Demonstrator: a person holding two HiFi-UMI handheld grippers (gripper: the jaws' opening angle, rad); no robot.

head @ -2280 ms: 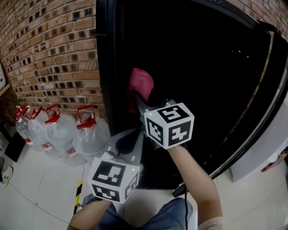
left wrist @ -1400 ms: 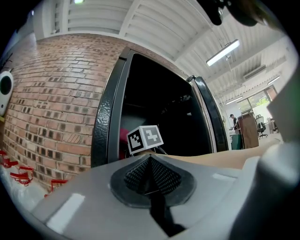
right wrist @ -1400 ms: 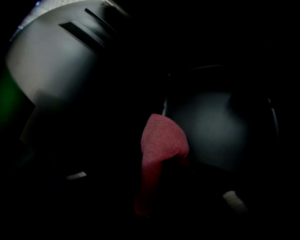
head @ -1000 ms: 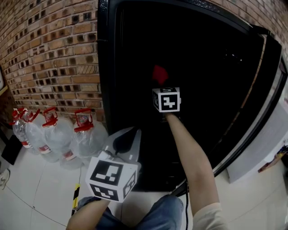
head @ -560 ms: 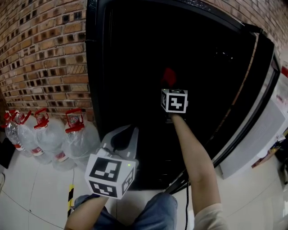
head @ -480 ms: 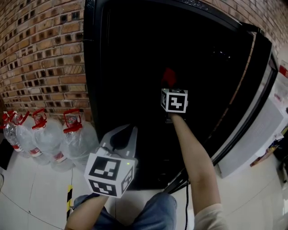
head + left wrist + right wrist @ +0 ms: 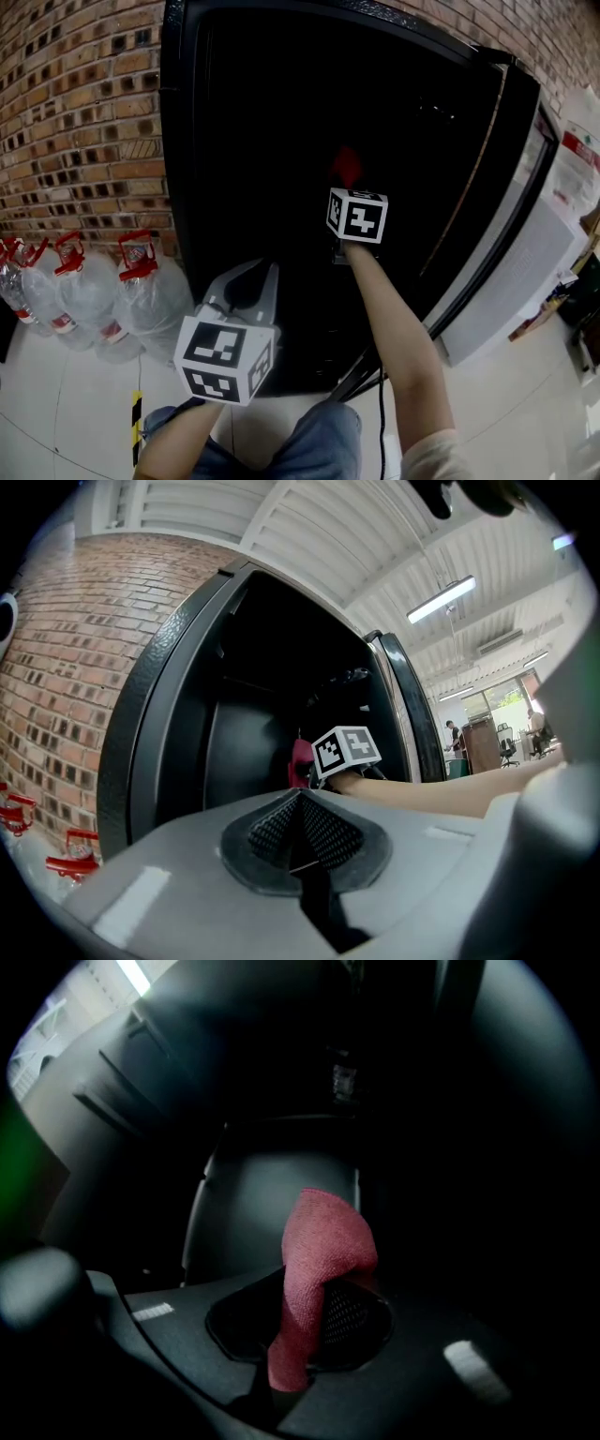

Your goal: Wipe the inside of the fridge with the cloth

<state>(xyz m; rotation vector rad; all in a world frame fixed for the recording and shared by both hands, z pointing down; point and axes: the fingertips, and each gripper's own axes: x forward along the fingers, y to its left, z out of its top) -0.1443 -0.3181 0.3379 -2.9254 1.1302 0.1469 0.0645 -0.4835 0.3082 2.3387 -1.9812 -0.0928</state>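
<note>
At nine o'clock we see a brick wall (image 7: 75,122). Below it, near eight, clear water jugs (image 7: 89,291) with red caps stand on white floor tiles (image 7: 56,412).

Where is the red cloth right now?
The red cloth is clamped in the right hand-held gripper inside the dark open fridge, just above that gripper's marker cube near the head view's centre.

Cloth (image 7: 319,1251): pinkish red, fine woven texture.
Fridge (image 7: 192,141): black casing, dark interior.
Brick wall (image 7: 75,112): red-brown, pale mortar lines.
Water bottles (image 7: 89,295): clear, red caps.
Left gripper (image 7: 302,808): grey shell, black mesh-patterned pads; cube white with black squares.
Right gripper (image 7: 314,1321): cube of the same pattern.
Floor (image 7: 56,412): white tile, with a yellow-and-black striped strip (image 7: 136,410).
</note>
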